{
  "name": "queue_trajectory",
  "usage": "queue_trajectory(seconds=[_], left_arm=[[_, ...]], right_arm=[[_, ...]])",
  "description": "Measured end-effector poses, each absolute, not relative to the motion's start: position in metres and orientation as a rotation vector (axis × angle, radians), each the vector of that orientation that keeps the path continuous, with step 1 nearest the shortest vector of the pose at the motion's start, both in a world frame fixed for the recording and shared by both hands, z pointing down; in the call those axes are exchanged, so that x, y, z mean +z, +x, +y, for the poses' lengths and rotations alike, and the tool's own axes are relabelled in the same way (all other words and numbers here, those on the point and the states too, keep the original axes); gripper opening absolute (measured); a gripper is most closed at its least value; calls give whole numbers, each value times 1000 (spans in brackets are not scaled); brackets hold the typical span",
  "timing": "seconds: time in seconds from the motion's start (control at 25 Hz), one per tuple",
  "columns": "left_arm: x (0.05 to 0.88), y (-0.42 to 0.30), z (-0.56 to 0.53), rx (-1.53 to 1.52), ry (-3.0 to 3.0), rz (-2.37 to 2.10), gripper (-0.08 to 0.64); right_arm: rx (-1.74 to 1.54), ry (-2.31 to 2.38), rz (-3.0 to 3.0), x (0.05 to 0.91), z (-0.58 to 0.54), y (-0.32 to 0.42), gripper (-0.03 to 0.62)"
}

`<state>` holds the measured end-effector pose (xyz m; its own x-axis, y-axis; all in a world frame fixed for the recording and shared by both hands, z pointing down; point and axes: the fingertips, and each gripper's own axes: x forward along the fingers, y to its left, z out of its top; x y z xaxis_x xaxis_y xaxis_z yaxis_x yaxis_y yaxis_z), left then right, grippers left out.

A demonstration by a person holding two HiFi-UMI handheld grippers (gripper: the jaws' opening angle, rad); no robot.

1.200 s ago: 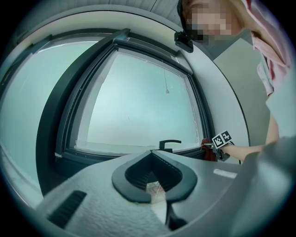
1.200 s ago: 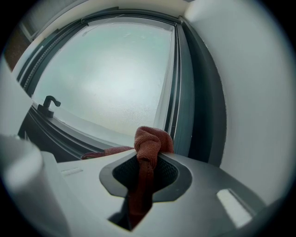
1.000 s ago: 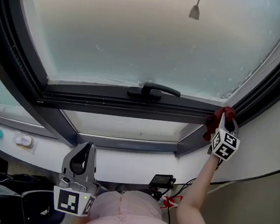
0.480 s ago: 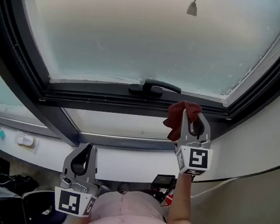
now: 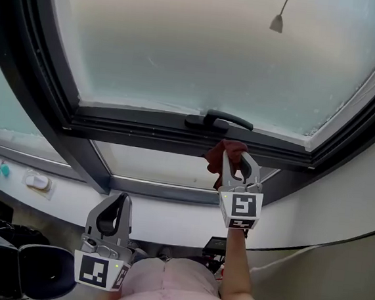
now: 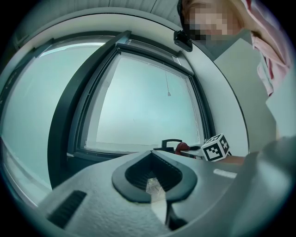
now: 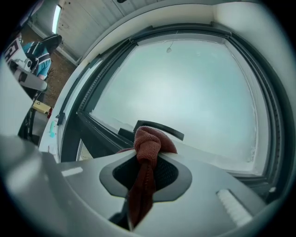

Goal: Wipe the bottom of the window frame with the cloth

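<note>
Coarse woven cloth (image 7: 148, 143), matt dark window frame (image 5: 176, 135), frosted glass (image 5: 204, 49)

No lettering, label, brand or number can be read in any view.

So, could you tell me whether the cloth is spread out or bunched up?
Bunched up: the cloth sits as a wad clamped in the right gripper, a twisted tail trailing back between its jaws.

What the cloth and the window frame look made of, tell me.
The cloth: soft reddish-brown textile, matte; visible knit texture, limp folds. The window frame: dark grey, smooth with a dull sheen; probably painted metal or plastic, can't tell which.
</note>
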<state>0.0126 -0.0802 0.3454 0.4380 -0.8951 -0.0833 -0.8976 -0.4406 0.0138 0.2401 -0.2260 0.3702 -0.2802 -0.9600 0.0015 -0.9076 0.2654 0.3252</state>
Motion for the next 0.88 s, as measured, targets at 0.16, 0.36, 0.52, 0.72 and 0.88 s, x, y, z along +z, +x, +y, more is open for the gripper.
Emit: queue_trajectory(seconds=[0.16, 0.36, 0.52, 0.72, 0.88], left_arm=[[345, 17, -80, 123, -2642, 1630, -6], [346, 22, -81, 121, -2647, 1620, -8], [346, 25, -81, 121, -2648, 1617, -6], [347, 26, -81, 121, -2644, 1627, -6], [347, 25, -82, 121, -2639, 1638, -6]], right_arm=[[-406, 1731, -2345, 371, -226, 239, 69], [-416, 1717, -2347, 372, -226, 239, 69], [-435, 1701, -2340, 373, -226, 239, 69], [-440, 1684, -2346, 372, -226, 239, 71], [-440, 1679, -2349, 372, -226, 240, 71]])
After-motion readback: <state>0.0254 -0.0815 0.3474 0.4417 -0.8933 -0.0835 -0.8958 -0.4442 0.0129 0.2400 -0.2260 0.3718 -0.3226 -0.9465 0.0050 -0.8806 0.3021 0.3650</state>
